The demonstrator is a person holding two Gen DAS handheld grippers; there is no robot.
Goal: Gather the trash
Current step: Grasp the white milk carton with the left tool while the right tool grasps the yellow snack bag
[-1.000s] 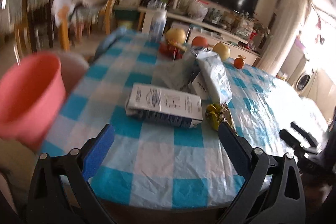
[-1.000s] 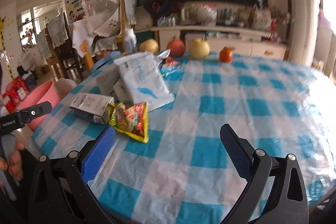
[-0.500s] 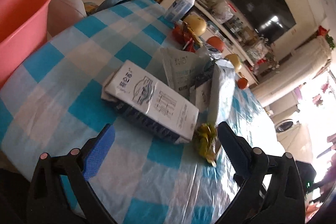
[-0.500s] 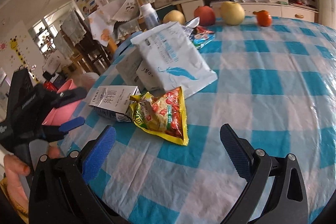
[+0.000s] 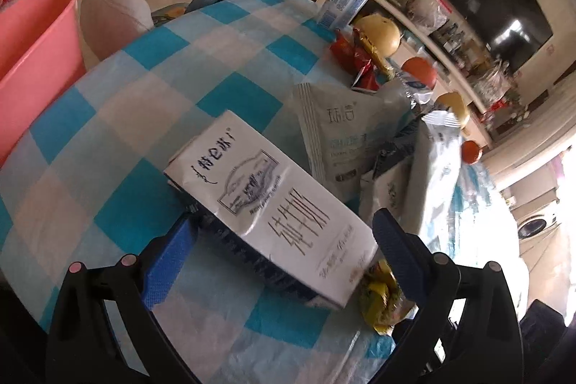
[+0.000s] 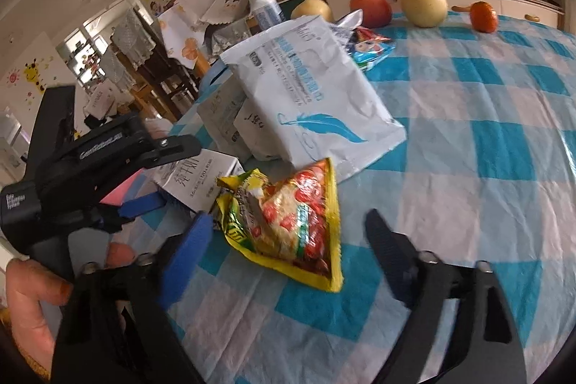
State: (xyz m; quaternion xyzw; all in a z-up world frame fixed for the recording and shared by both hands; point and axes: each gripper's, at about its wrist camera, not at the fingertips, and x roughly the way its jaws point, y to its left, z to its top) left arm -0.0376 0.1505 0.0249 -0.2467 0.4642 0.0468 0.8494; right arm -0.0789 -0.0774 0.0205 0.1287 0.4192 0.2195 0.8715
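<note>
A: Item one, surface. Round table under a blue-and-white checked plastic cloth (image 6: 486,146). Its near edge curves just below both grippers; the right half of the cloth lies bare, wide room there.

B: Off the left edge?

A: Pink plastic tub (image 5: 32,60) beside the rim, lower than the tabletop, with a pale padded seat (image 5: 115,17) next to it.

B: Item two, trash.

A: Flattened white milk carton with black print (image 5: 273,204), lying on the cloth near the left edge. Yellow-and-red crinkled snack wrapper (image 6: 288,222), touching the carton's end. Behind them a large white plastic pouch with a blue feather mark (image 6: 316,96) leans over smaller white packets.

B: Far side?

A: White plastic bottle (image 6: 266,8), two yellow round fruits, a red one (image 6: 370,8), a small orange one (image 6: 484,17), in a row near the far edge.

B: Left gripper (image 5: 284,240)?

A: Jaws spread wide, one blue pad at each long side of the carton. Whether a pad touches it I cannot tell; motion blur there. No grip shown.

B: Right gripper (image 6: 284,240)?

A: Jaws closing, not yet on anything. The wrapper lies between them, nearer the left-hand pad, its yellow corner pointing back toward the gripper. A hand (image 6: 32,305) holds the left gripper at the lower left of this view.
</note>
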